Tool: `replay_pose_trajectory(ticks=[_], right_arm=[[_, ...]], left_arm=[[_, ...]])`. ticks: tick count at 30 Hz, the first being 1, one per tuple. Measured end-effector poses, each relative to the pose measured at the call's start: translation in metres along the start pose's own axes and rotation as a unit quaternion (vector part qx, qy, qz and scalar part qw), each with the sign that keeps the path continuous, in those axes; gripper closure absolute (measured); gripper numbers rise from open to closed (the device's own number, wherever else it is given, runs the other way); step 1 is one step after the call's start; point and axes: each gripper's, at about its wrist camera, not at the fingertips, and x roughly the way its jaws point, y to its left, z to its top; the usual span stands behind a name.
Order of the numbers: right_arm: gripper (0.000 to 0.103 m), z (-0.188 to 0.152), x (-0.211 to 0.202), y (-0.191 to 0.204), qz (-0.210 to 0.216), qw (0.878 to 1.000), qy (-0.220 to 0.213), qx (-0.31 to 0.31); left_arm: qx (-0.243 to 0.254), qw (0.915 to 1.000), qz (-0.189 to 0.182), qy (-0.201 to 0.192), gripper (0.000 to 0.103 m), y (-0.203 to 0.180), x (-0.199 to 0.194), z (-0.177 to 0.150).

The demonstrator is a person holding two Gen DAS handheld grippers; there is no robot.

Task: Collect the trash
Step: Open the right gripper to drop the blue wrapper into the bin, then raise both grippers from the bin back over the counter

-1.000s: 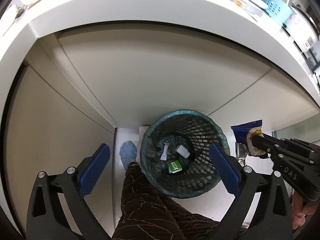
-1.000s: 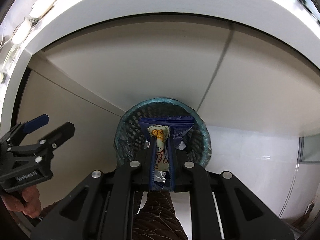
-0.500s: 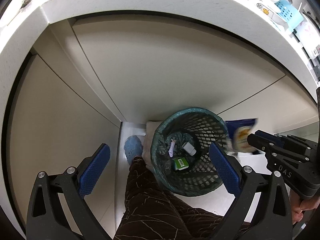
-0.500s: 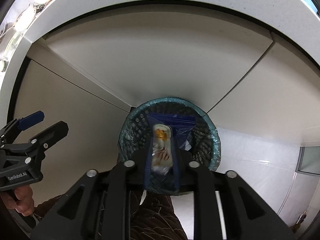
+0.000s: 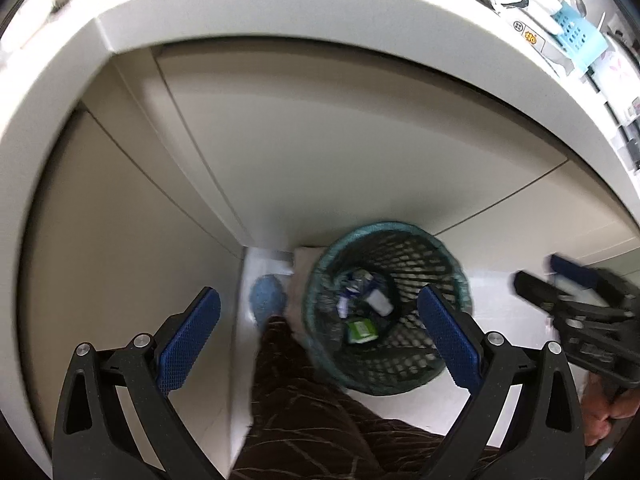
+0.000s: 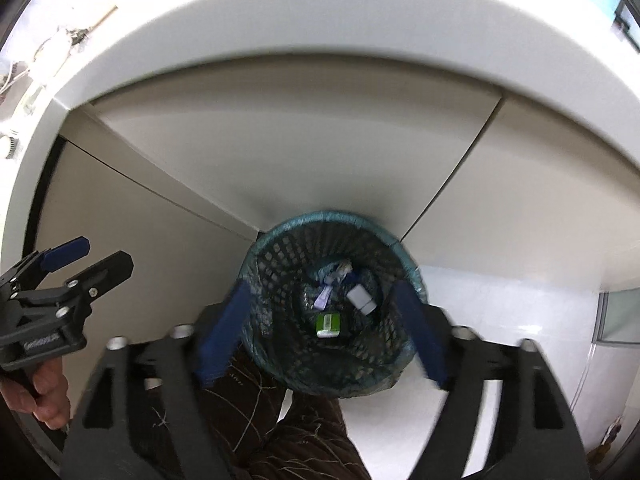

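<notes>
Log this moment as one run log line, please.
right gripper: open, jaws just opened, empty | left gripper: open, empty | waste basket: below both, holds trash

Mesh bin (image 6: 332, 312) mouth open from above, straight below the right tool (image 6: 324, 332), whose jaws have just swung wide with nothing between them. Cabinet fronts (image 6: 280, 152) and overhanging bench (image 6: 280, 32) edge block the far side; a trouser leg (image 6: 280, 420) crowds the near rim. Left tool (image 5: 316, 340), also gaping, stands off to the bin's side over bare floor (image 5: 500, 296).
</notes>
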Motion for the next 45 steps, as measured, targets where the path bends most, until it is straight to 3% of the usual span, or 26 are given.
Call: replay_pose_trajectory(ticks=[2, 5, 22, 45], right_arm=[[0.012, 0.000, -0.016, -0.002, -0.004, 1.000, -0.019, -0.003], [0.008, 0.003, -0.039, -0.005, -0.010, 0.999, -0.041, -0.002], [0.008, 0.040, -0.132, 0.007, -0.029, 0.992, -0.121, -0.018], [0.008, 0.107, -0.168, 0.022, -0.044, 0.986, -0.158, -0.026]], left_arm=[[-0.005, 0.9999, -0.004, -0.015, 0.006, 0.004, -0.012, 0.001], [-0.007, 0.9996, -0.002, -0.028, 0.006, 0.009, -0.026, 0.003], [-0.002, 0.9974, -0.019, -0.069, 0.006, 0.005, -0.105, 0.038], [-0.011, 0.9955, -0.020, -0.092, 0.006, 0.027, -0.141, 0.118]])
